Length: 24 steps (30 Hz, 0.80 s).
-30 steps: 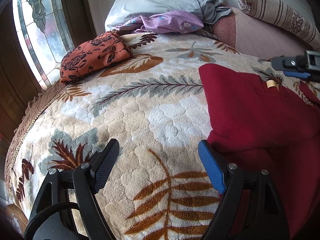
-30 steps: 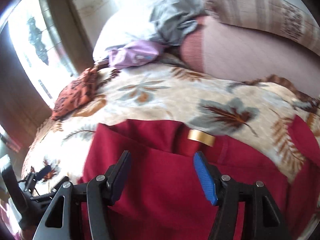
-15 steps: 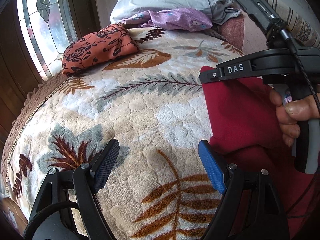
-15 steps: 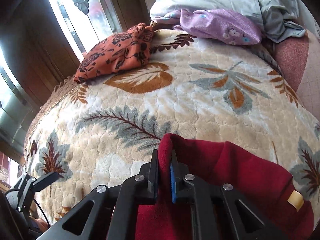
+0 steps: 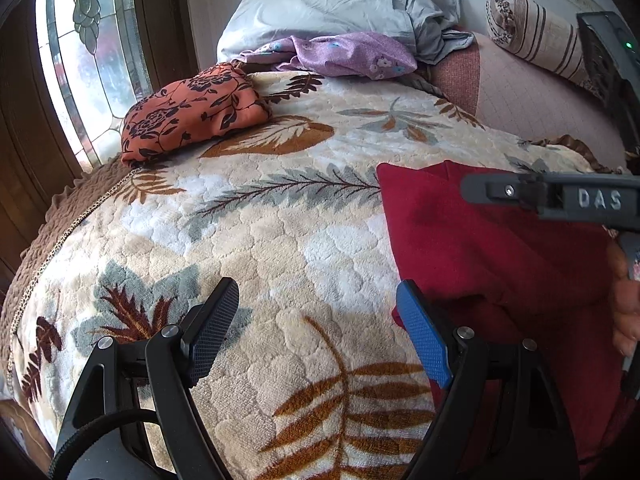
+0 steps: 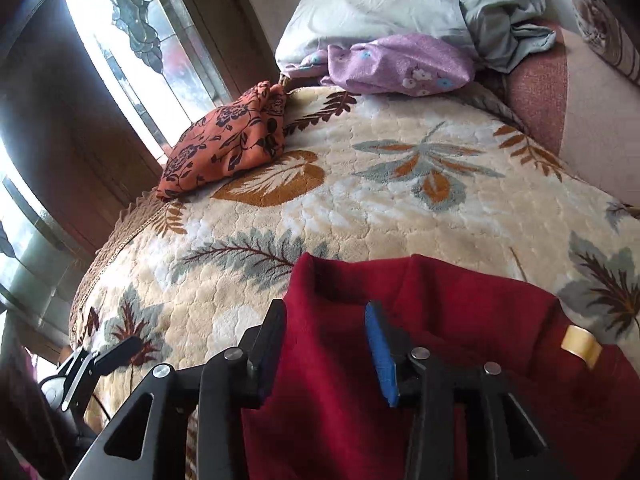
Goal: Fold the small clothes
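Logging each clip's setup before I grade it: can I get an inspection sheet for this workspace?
Surface: leaf-patterned blanket spread over a bed.
Job's things: red garment, partly folded, tan label showing.
Clutter: orange floral cloth, folded; purple floral cloth; grey pillow; striped bolster.
Grippers: left gripper open over the blanket beside the garment; right gripper has just been opening, garment fold between its jaws, pads not pressing.
Cables: black cable by the left gripper.
Surroundings: stained-glass window, dark wood frame.
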Motion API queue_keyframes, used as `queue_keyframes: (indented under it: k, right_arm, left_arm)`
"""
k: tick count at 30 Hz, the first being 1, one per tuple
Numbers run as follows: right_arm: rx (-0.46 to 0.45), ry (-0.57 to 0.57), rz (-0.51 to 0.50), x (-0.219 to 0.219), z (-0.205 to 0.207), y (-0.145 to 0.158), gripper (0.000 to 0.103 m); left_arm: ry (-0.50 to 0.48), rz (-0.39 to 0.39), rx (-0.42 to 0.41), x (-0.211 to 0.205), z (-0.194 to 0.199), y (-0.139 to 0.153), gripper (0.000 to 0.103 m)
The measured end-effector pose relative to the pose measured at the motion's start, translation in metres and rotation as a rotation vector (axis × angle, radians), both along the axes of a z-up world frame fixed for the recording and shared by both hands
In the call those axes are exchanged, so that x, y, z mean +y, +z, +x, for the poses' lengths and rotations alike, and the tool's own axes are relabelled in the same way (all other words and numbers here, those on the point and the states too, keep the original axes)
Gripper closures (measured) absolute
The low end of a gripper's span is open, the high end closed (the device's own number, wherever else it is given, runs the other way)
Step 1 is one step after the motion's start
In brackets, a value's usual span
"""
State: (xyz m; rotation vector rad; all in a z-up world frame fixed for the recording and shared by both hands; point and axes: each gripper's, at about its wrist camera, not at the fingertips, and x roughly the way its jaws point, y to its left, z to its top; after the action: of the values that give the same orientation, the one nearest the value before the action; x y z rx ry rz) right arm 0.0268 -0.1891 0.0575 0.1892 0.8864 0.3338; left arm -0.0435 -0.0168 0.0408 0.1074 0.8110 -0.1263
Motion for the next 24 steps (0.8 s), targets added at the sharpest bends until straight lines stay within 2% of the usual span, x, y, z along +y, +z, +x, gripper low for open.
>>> queue_keyframes:
  k: [2,5,6,7,9,12,16,18,21,24]
  right_arm:
    - [0.015,0.014,-0.048,0.005,-0.021,-0.006,0.064]
    - [0.096,-0.006,-0.167,0.024,-0.036,-0.041,0.064]
    - [0.115,-0.021,-0.177,0.026,-0.039,-0.052,0.064]
    - [0.082,-0.044,-0.171,0.025,-0.044,-0.052,0.064]
    - [0.097,-0.065,-0.144,0.017,-0.049,-0.044,0.064]
    - [0.071,-0.134,-0.056,-0.014,-0.069,-0.019,0.064]
    - [0.051,-0.276,-0.145,-0.075,-0.095,-0.002,0.058]
    - [0.081,-0.368,-0.178,-0.113,-0.106,-0.008,0.057]
    - [0.12,-0.506,-0.221,-0.163,-0.12,-0.024,0.057]
    - [0.2,-0.592,-0.231,-0.198,-0.126,-0.049,0.058]
  left_arm:
    - [0.005,0.013,0.004,0.0,0.0,-0.002,0.021]
    - [0.013,0.021,-0.003,0.001,-0.002,-0.002,0.021]
    - [0.011,0.027,-0.008,0.001,-0.003,-0.002,0.021]
    - [0.009,0.032,-0.015,0.001,-0.005,-0.001,0.021]
    - [0.006,0.043,-0.02,0.0,-0.008,-0.001,0.021]
    - [-0.021,0.024,-0.011,-0.005,-0.011,0.006,0.021]
    - [-0.064,-0.015,-0.023,-0.019,-0.012,0.025,0.021]
    - [-0.088,-0.029,-0.022,-0.03,-0.007,0.029,0.021]
    - [-0.115,0.014,-0.023,-0.054,0.005,0.025,0.021]
    - [-0.134,0.046,0.049,-0.074,0.022,0.005,0.021]
